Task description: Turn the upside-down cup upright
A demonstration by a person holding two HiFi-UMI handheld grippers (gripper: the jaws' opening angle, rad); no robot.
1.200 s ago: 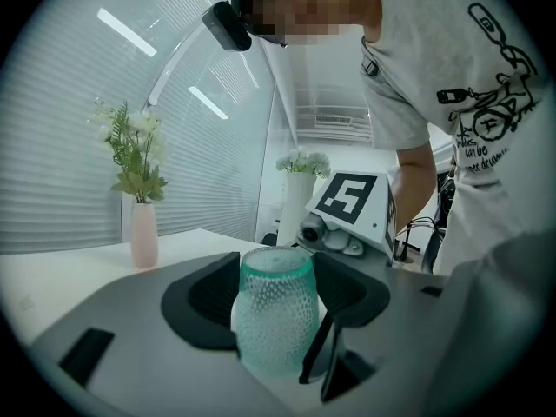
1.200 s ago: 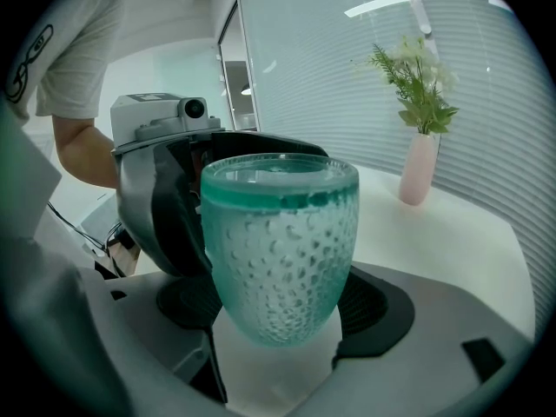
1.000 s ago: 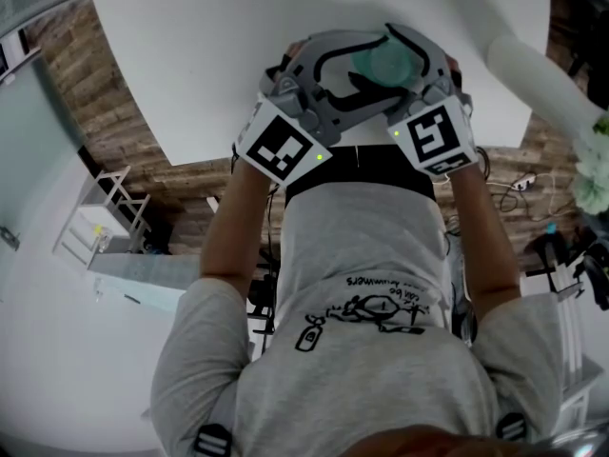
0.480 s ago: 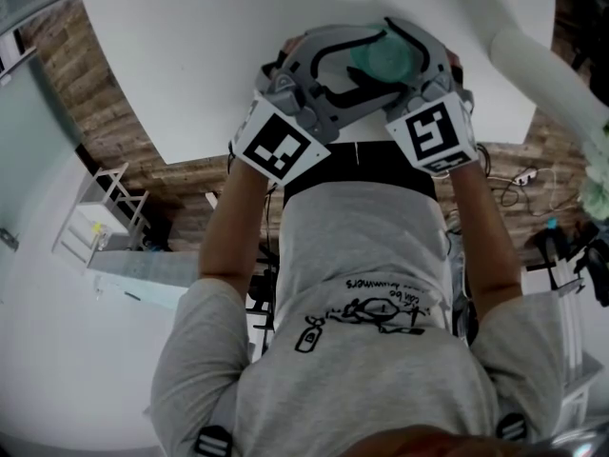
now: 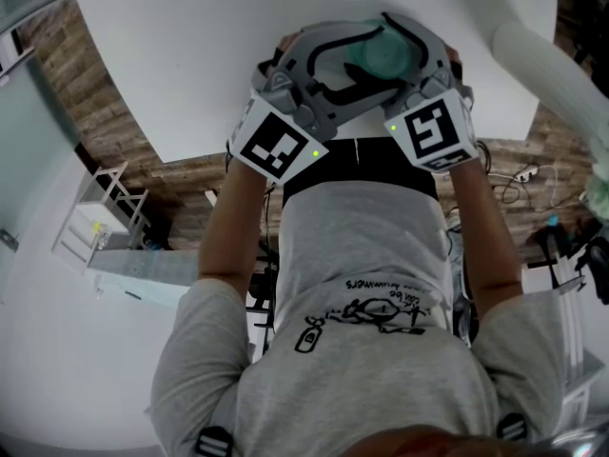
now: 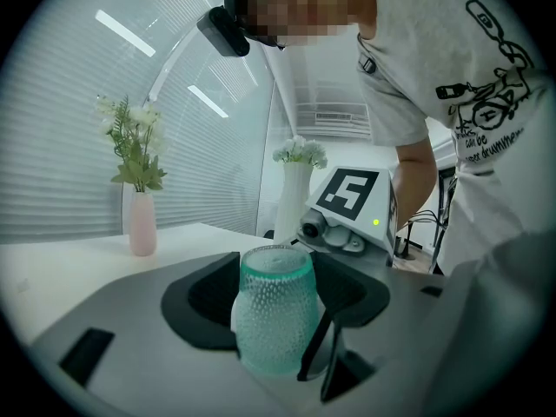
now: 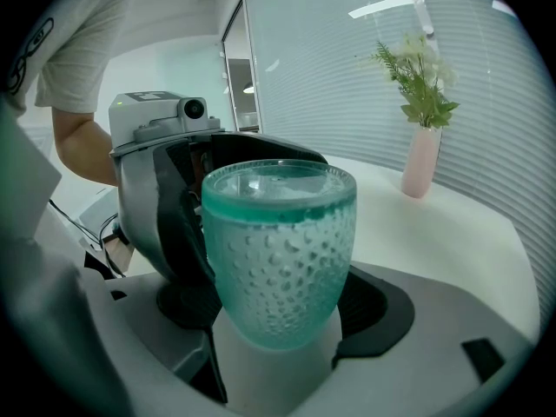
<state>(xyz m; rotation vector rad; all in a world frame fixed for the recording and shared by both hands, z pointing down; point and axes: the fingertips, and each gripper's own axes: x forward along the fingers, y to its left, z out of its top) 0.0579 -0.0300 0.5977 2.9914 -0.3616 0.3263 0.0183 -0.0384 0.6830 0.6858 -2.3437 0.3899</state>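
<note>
Cup (image 5: 385, 57): located upper centre of the head view, at the near edge of the white desk (image 5: 238, 46), enclosed by both grippers. It is a green dimpled glass standing with its axis vertical.

Orientation: in the right gripper view the cup's (image 7: 280, 250) top end appears as a closed, thick green band with a flat face, and the body narrows downward. Assessed as the base uppermost, so the cup is not yet turned over. The lower end sits just above or on the pale desk surface at the bottom centre of that frame. Contact cannot be confirmed.

Left gripper (image 6: 276, 298): fingers (image 6: 204, 298) set wide. The cup (image 6: 274, 307) stands between them at frame centre, with the dark pads meeting its wall on both sides. Read as a pinch on the cup.

Right gripper (image 7: 278, 307): approaches from the opposite side and also has the cup between its fingers (image 7: 373, 307). The pad at lower right lies against or just behind the glass. Whether it is pressing cannot be determined.

Progress: approach and enclosure are complete, and a hold by the left side appears established. Outstanding are the lift, the half-turn to bring the mouth up, the set-down on the desk and the release. The main work of the task is judged not yet started.
</note>
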